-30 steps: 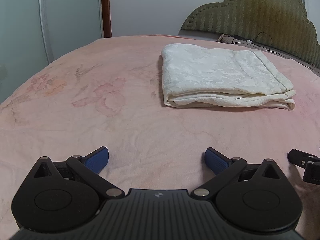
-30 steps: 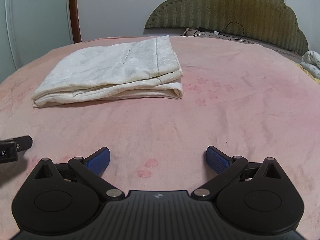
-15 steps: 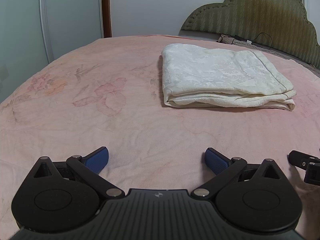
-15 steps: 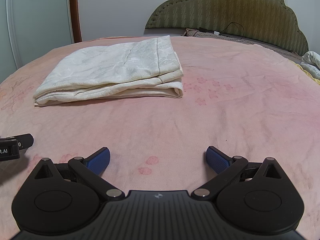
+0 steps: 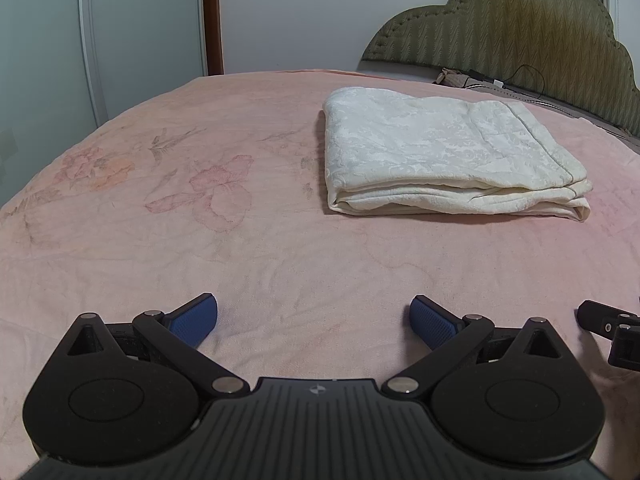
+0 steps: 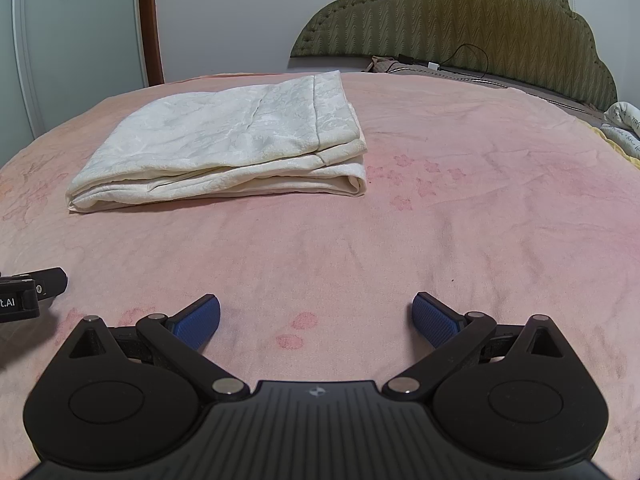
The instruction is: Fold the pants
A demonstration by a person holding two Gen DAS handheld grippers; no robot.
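Cream-white pants (image 5: 448, 156) lie folded into a flat rectangular stack on the pink bed; in the right wrist view the same pants (image 6: 232, 140) sit at the upper left. My left gripper (image 5: 314, 320) is open, low over the bedspread, well short of the stack, nothing between its blue pads. My right gripper (image 6: 316, 318) is open too, over bare bedspread to the right of the stack. Each view catches the other gripper's black tip at its edge: the right gripper (image 5: 608, 320) and the left gripper (image 6: 32, 288).
The pink flowered bedspread (image 5: 180, 200) covers the whole bed. An olive padded headboard (image 6: 460, 20) stands at the back with a cable and small items (image 6: 432, 65) at its foot. A pale wardrobe (image 5: 120, 32) and brown post (image 5: 212, 16) stand on the left.
Both grippers have shifted only slightly; the right wrist view has drifted a little, with the stack sitting marginally lower and righter. The pants have not moved.
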